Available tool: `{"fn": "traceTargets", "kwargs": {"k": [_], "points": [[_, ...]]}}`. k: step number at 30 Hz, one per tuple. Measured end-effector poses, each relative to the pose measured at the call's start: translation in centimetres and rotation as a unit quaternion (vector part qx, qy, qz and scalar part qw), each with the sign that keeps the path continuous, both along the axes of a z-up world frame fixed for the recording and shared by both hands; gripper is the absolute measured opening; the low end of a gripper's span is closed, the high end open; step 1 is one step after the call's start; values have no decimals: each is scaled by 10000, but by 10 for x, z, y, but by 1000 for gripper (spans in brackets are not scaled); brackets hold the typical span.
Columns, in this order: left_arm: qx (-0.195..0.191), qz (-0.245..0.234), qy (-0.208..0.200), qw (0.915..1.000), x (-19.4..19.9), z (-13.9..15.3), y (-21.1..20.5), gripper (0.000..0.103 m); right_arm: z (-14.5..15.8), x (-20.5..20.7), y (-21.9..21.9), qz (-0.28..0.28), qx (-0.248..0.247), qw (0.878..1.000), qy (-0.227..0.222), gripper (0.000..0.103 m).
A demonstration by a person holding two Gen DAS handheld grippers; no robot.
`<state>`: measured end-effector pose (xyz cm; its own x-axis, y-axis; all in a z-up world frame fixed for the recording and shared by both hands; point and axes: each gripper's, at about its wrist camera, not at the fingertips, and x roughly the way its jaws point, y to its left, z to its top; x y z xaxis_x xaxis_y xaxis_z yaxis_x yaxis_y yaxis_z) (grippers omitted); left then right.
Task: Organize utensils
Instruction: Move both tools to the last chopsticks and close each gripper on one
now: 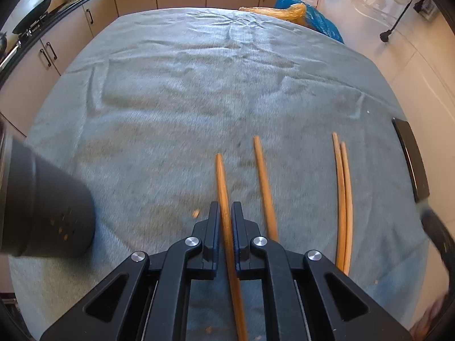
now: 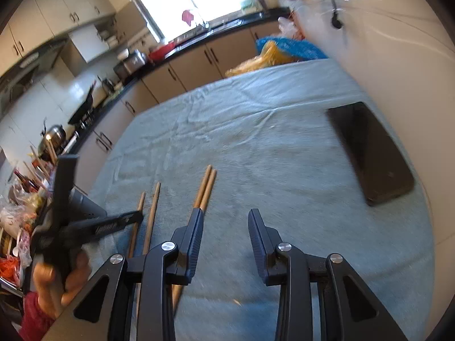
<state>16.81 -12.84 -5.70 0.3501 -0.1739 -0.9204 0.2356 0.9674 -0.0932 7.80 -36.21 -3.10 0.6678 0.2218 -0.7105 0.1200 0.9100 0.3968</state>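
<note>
Step in hand, pickup: your left gripper (image 1: 226, 213) has its jaws pinched on one slim wooden chopstick (image 1: 223, 182) lying on the grey cloth-covered surface (image 1: 199, 85). Next, lift it toward the dark perforated holder (image 1: 48, 207) at nine o'clock. Your right gripper (image 2: 224, 221), jaws part open, holds nothing.

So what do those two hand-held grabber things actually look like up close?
Both the left gripper and right gripper are black plastic linkages with round silver pivot bolts and two flat fingers with dark-blue ribbed pads. A red sleeve shows at the person's wrist.
</note>
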Motion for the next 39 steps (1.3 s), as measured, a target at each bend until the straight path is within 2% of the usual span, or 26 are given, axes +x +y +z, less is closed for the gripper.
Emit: {"fn": "traceTargets", "kwargs": {"k": [5,9,12,19,21,24,27,29,31,33,39], "points": [[21,-97,-72,9999,-12,0,8,7,-13,51,24,220,-185,9981,544,26],[-88,-152,-80,9998,-14,0,13,7,-22,74,36,223,-416,9956,808,24],[-103,-193,-122,9997,-13,-1,12,7,-31,85,41,189,-562,9930,1023,17],[-84,-214,-260,9994,-12,-2,9,7,-39,97,51,265,-856,9887,1199,17],[-63,-206,-296,9993,-12,-2,8,7,-40,100,60,332,-1174,9854,1186,16],[-47,-203,-331,9992,-12,-2,8,7,-40,102,66,365,-1497,9810,1182,9],[-75,-239,-382,9990,-14,-2,9,6,-39,96,54,311,-1210,9860,1108,6],[-131,-222,-408,9988,-16,-1,12,6,-32,85,47,253,-908,9915,898,6],[-211,-192,-518,9982,-21,4,14,6,-22,70,44,169,-807,9942,686,6],[-247,-128,-776,9966,-29,15,18,6,-7,51,42,167,-627,9976,255,6],[-299,-22,-1515,9880,-58,53,31,6,32,-2,52,87,-703,9941,-817,6]]}}
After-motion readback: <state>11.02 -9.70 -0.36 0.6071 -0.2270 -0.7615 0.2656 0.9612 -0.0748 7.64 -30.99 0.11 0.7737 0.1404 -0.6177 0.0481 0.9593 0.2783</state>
